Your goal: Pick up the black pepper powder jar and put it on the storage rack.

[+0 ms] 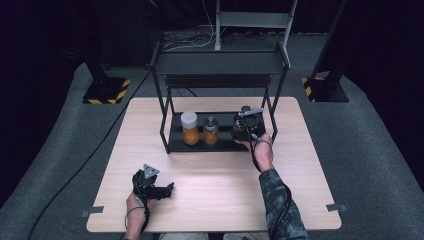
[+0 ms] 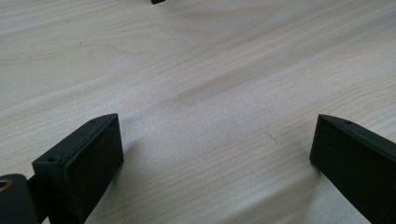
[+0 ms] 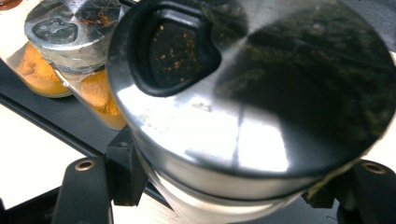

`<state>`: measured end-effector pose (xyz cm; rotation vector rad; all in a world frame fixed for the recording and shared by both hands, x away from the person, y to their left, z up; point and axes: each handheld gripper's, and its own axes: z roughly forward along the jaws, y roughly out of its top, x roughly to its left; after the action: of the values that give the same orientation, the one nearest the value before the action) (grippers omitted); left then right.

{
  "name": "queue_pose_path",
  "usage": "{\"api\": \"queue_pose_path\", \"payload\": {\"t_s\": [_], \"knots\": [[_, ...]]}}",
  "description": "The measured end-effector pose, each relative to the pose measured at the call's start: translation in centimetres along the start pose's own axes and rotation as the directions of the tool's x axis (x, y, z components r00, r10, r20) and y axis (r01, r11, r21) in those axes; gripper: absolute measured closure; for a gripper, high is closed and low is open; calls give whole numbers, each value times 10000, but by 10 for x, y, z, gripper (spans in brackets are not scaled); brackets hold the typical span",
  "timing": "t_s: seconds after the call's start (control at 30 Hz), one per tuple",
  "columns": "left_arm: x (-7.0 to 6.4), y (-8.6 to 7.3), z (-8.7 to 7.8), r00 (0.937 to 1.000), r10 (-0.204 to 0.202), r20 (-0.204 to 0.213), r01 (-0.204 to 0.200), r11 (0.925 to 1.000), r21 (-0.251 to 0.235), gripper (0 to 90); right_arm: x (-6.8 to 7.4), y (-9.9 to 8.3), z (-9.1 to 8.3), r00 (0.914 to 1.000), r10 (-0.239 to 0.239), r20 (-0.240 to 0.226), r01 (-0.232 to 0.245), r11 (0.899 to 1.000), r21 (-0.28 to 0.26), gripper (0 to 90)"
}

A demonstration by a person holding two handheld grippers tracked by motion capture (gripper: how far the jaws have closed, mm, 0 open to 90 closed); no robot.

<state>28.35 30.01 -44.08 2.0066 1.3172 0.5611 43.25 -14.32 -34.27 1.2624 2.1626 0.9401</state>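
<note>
On the rack's bottom shelf [image 1: 200, 145], the right gripper [image 1: 248, 127] is clamped round the upright steel-lidded jar [image 3: 252, 93], left gripper [image 1: 159, 191] hanging open over the bench [image 1: 220, 190].

Tongs [image 2: 212, 154] wide apart over bare table [image 2: 201, 70].

The jar [image 3: 252, 107] has a shiny silver lid with a dark opening in it, and little orange specks show inside the opening. Below the lid its body looks clear. The jar stands upright on the low black shelf [image 1: 200, 145] of the rack — at the right end of the row. The right gripper [image 1: 248, 131] has its two black jaws pressed on the jar's sides, just under the lid. Two other jars stand near it on the same shelf — the small jar [image 1: 211, 131] with a silver lid and orange powder is the closest, just beside it.
</note>
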Motion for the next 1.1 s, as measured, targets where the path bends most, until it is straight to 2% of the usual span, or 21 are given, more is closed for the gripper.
{"api": "queue_pose_path", "payload": {"t_s": [1.1], "knots": [[0,0,0,10000,1,2,-1,10000,2,23,-1,3,14,9998,134,-144,-132,9998,144,309]]}}
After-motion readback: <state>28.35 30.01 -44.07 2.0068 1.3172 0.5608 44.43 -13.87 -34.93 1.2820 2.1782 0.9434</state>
